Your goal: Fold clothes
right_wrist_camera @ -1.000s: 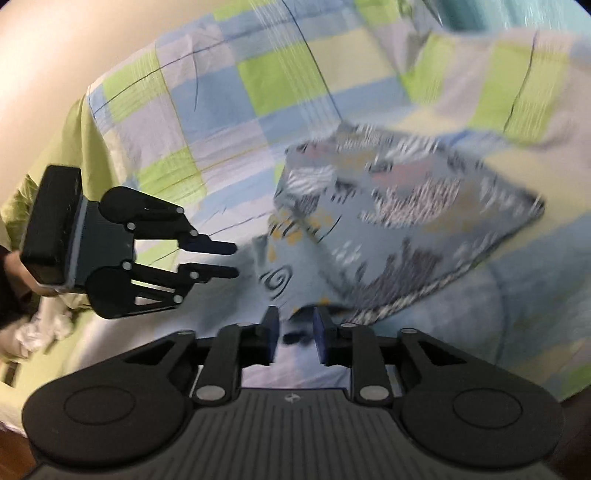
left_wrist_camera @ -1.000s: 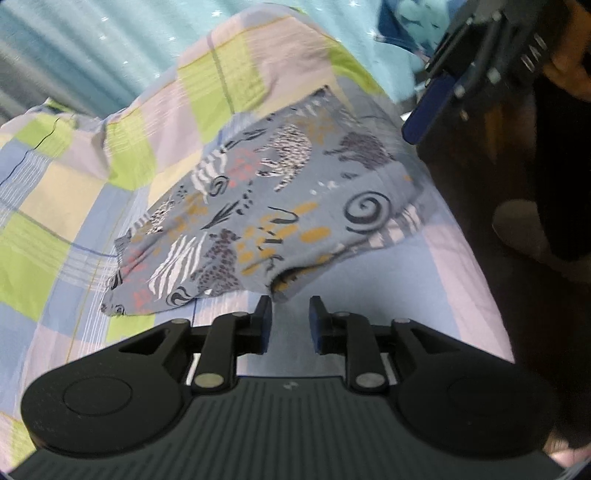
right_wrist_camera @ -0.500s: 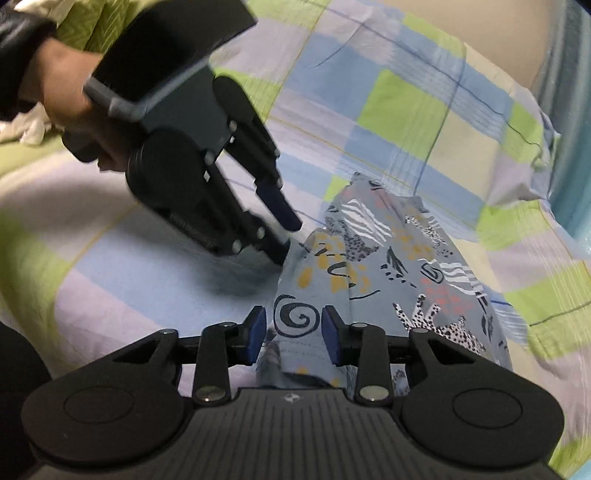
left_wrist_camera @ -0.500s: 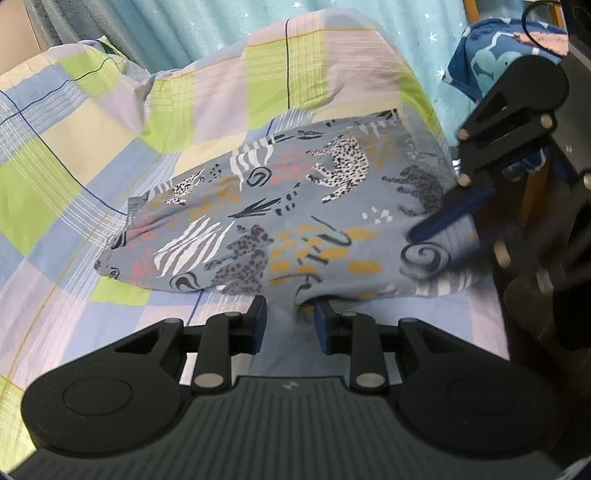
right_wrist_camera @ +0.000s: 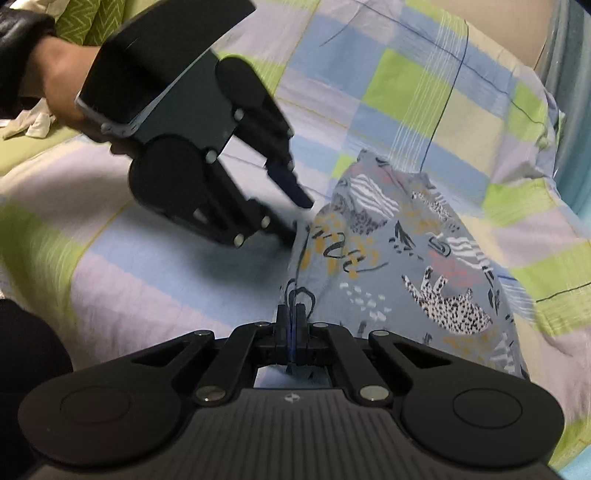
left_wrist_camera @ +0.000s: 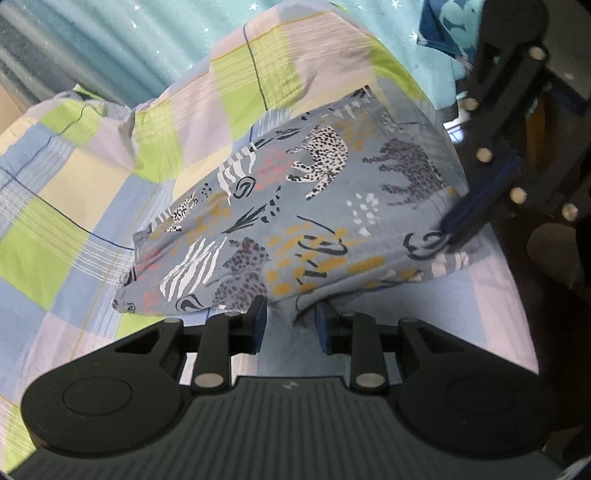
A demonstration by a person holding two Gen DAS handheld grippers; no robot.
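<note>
A grey-blue garment with an animal print lies folded on the checked bedsheet. My left gripper is open at its near edge, where a fold of cloth hangs just at the fingertips. My right gripper is shut on the corner with the spiral print. In the right wrist view the garment stretches away to the right. There my right gripper pinches that corner between closed pads. My left gripper reaches the cloth's left edge, with its lower finger against the edge.
A teal curtain hangs behind the bed, and a dark blue patterned cloth sits at the top right. The bed ends at the right, above dark floor. A person's hand holds the left gripper. White crumpled cloth lies far left.
My right gripper rolled, came down to the garment's spiral corner and closed on it. The left gripper stayed at the near edge with its fingers apart.
</note>
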